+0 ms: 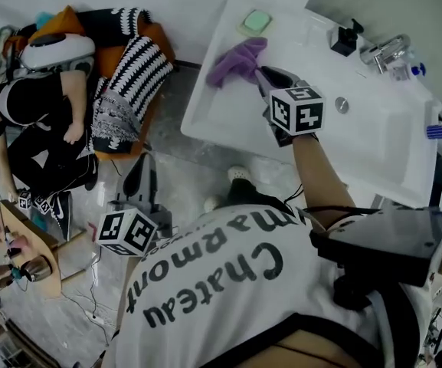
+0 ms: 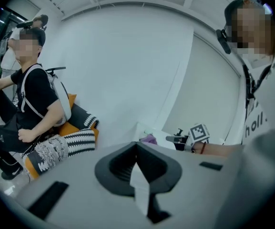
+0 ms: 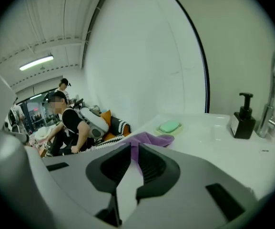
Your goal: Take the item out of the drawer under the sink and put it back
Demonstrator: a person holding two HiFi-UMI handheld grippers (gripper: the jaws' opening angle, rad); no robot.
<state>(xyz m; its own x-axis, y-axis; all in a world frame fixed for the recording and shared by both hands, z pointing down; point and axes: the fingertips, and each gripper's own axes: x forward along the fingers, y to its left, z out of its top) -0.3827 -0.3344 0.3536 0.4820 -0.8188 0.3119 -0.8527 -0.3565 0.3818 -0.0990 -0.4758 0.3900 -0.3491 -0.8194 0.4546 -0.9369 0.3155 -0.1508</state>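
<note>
Where the purple cloth [image 1: 236,60] lies: sink [image 1: 374,156] rim, upper centre, trailing up-left from the jaw tips.
Right gripper [image 1: 265,75]: pinching the cloth's near end; nearer hand.
Left gripper [image 1: 140,181]: pressed together, empty, lower left.

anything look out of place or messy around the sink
Only the purple cloth: it sits bunched at one end of the sink, a fold pinched in the right gripper. No spill or damage shows.

Bright, even light; fisheye-warped, blurred edges.
</note>
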